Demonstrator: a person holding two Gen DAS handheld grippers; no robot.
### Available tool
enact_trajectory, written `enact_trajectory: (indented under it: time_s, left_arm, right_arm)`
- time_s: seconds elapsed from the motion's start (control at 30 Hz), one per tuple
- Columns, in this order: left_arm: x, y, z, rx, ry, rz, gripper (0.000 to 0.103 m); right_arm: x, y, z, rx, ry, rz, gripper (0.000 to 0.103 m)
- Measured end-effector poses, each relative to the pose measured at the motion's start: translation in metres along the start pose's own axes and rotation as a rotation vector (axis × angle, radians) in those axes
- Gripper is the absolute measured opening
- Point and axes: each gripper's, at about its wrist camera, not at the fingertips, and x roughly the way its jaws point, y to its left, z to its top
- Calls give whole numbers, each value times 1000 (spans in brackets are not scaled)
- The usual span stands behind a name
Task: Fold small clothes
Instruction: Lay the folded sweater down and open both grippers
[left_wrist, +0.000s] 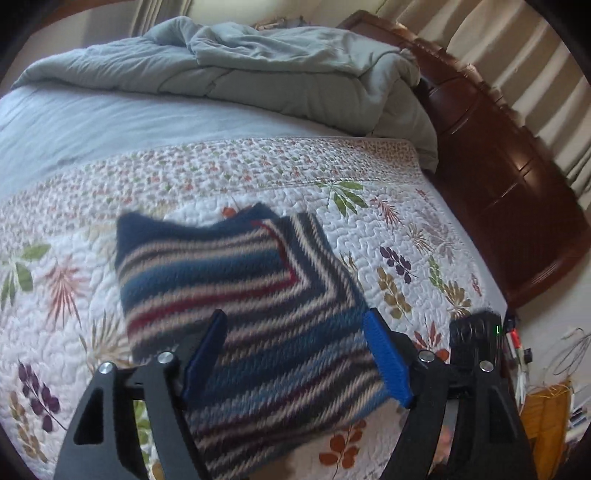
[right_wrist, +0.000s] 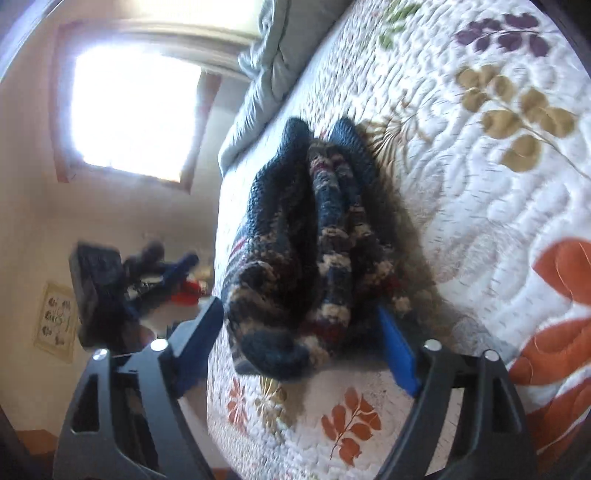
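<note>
A knitted sweater (left_wrist: 236, 273) with blue, cream and dark red stripes lies folded on the floral quilt (left_wrist: 399, 236). My left gripper (left_wrist: 295, 350) hovers over its near edge, open, with the blue pads (left_wrist: 388, 358) wide apart and clear of the knit. In the right wrist view the sweater (right_wrist: 295, 229) shows end-on as stacked layers. My right gripper (right_wrist: 299, 343) is open around that near end, and its pads (right_wrist: 399, 354) do not press on the wool. The right tool's black housing (left_wrist: 476, 332) sits at the sweater's right side.
A crumpled grey duvet (left_wrist: 258, 66) is heaped at the far end of the bed over a pale blue sheet (left_wrist: 74, 122). A dark wooden bed frame (left_wrist: 498, 177) runs along the right. A bright window (right_wrist: 133, 110) and the bed's edge (right_wrist: 218, 258) show in the right wrist view.
</note>
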Motion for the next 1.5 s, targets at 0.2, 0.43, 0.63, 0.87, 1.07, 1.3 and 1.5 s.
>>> enact_trajectory:
  time_s: [0.2, 0.43, 0.63, 0.87, 1.07, 1.3, 1.5]
  left_arm:
    - [-14, 3, -46, 15, -38, -49, 77]
    - [-4, -5, -76, 58, -1, -88, 77]
    - [12, 2, -97, 49, 55, -111, 75]
    - [9, 11, -100, 42, 42, -140, 76]
    - [17, 7, -103, 43, 44, -130, 77]
    - [27, 12, -110, 28, 54, -131, 76]
    - [13, 4, -111, 53, 56, -141, 77]
  right_arm:
    - [22, 28, 17, -67, 137, -131, 38]
    - [-6, 26, 27, -46, 89, -140, 19]
    - [-1, -7, 13, -36, 86, -167, 32]
    - [-2, 42, 72, -140, 13, -192, 66]
    - [62, 46, 118, -146, 136, -199, 59]
    - [71, 12, 125, -138, 158, -295, 11]
    - [56, 22, 129, -135, 107, -252, 36]
